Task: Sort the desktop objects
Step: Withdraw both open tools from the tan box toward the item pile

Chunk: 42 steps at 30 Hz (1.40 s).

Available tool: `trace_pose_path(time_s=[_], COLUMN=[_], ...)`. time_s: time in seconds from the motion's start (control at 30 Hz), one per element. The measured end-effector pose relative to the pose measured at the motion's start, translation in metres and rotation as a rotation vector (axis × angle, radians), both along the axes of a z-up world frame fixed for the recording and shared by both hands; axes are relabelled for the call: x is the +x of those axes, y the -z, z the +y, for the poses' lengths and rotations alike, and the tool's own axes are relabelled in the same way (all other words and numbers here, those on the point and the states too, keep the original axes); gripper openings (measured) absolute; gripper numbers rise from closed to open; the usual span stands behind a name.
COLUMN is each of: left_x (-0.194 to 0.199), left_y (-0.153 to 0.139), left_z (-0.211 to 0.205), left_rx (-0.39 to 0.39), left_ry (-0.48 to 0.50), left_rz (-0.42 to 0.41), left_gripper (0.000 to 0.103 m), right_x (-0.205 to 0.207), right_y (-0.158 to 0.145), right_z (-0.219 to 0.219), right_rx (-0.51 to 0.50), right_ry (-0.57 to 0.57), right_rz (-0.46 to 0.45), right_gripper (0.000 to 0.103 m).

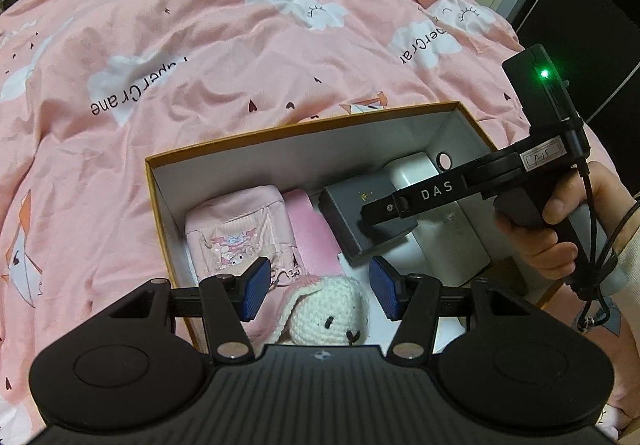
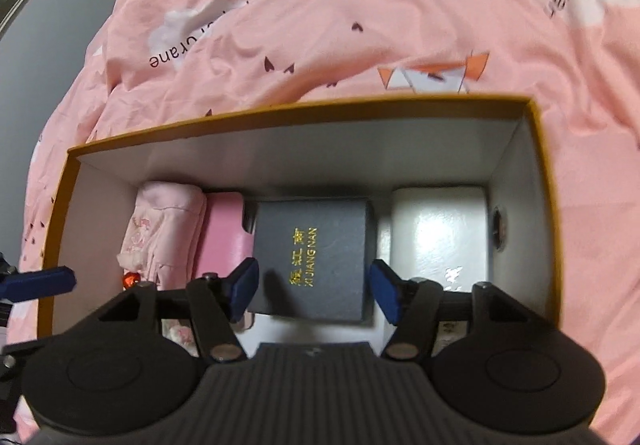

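Left wrist view: the left hand-held gripper [image 1: 316,287] stands with its blue pads apart, over the near end of an open cardboard box [image 1: 280,133] that lies on a bed covered by a pink quilt [image 1: 200,45] printed with clouds. Between the pads, lower centre of the frame, shows a white crocheted toy [image 1: 326,317]; the pads do not press on it. Inside the box, from left to right, lie a pink pouch [image 1: 232,229] with a cartoon print, a plain pink item [image 1: 312,233], a dark grey box [image 1: 352,221] and a glossy white box [image 1: 436,225]. At the right of the frame a hand [image 1: 560,229] grips the black handle of the other tool, whose bar reaches over the dark grey box.

Right wrist view: the right hand-held gripper [image 2: 314,291] has its pads spread, one on each side of the near end of the dark grey box [image 2: 312,241], which bears gold lettering. The pads sit just beside its edges and do not clamp it; the box rests on the cardboard box's floor. The pink pouch [image 2: 160,229] and the pink item [image 2: 222,233] lie to its left, the white box [image 2: 440,233] to its right. A blue pad [image 2: 40,281] of the left hand-held gripper shows at the left edge. The picture is slightly blurred.
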State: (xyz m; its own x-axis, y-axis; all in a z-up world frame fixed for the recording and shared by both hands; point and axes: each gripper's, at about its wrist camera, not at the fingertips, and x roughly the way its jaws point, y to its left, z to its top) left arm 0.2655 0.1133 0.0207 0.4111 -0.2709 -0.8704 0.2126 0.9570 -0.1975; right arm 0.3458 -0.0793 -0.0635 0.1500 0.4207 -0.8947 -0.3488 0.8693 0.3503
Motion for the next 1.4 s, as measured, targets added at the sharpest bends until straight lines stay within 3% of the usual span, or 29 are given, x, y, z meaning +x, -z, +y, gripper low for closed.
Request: trace_pose_path(time_s=[0.3,0.4,0.47,0.9,1.03,1.23,1.4], left_x=[0.01,0.012,0.013,0.01,0.005,-0.001,-0.024], left_y=[0.011,0.015,0.018,0.012,0.007,0.001,-0.015], left_z=[-0.006,-0.006,-0.006,0.009,0.015,0.018,0.01], left_rx=[0.034,0.049,0.052,0.056,0.038,0.006,-0.042], left_ry=[0.008,0.008,0.008,-0.042,-0.066,-0.105,-0.096], left_rz=[0.026,0.035,0.046,0.046,0.035,0.019,-0.025], left_gripper=[0.064,0.064,0.063,0.06,0.06,0.058,0.056], right_x=[-0.001,-0.001,-0.002,-0.008,-0.002,-0.006,-0.027], right_y=[0.009,0.012,0.019,0.02,0.023,0.019,-0.013], right_z=[0.012,0.014,0.017,0.029,0.023,0.026,0.014], right_rx=[0.023,0.067,0.133,0.136,0.16,0.138,0.125], right_ry=[-0.039,-0.052,-0.07,-0.094,-0.049,-0.069,-0.075], right_rz=[0.017,0.041,0.104,0.072,0.103,0.05,-0.103], right_gripper=[0.059,0.048,0.042,0.045,0.043,0.043,0.044])
